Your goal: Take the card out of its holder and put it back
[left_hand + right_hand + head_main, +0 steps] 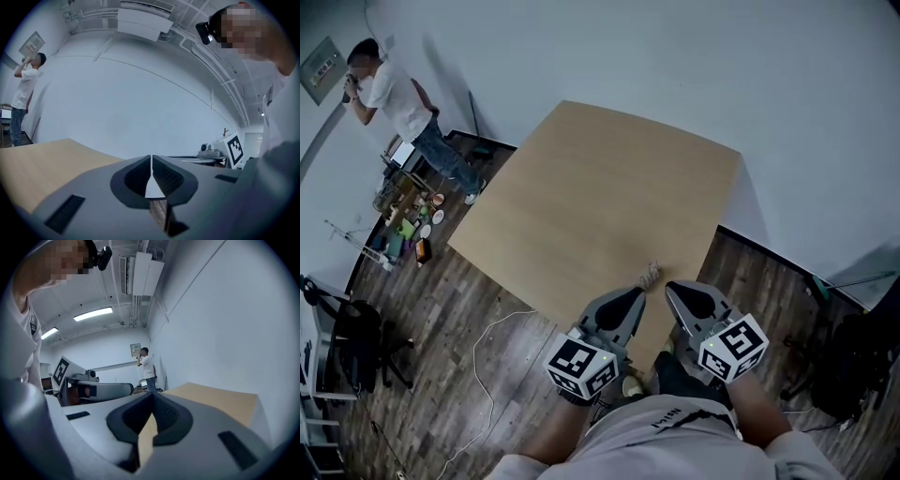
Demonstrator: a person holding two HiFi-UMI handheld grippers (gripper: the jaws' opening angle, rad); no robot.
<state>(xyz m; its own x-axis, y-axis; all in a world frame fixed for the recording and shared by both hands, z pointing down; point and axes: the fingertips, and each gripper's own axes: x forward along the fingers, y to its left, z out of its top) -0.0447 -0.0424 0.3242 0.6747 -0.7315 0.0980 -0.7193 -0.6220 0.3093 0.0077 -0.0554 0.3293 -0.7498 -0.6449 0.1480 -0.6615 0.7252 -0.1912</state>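
Grey tools: two, low centre of the head view; left gripper (637, 294) and right gripper (672, 288), each with jaws pressed together on nothing.
Task item: one small pale object (652, 274) at the near table edge between the tips; card or holder, cannot tell.
Surface: one light wooden table (600, 187).
Upper left: one person in a white shirt (394, 94); floor clutter (408, 223) below.

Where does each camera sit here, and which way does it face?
Head view: on the head, steeply down at table, left gripper, right gripper; own lap shows.
Left gripper view: on that gripper, along shut jaws toward a white wall; own torso right.
Right gripper view: likewise, toward the room's corner; own shoulder left.
All share table and bystander.
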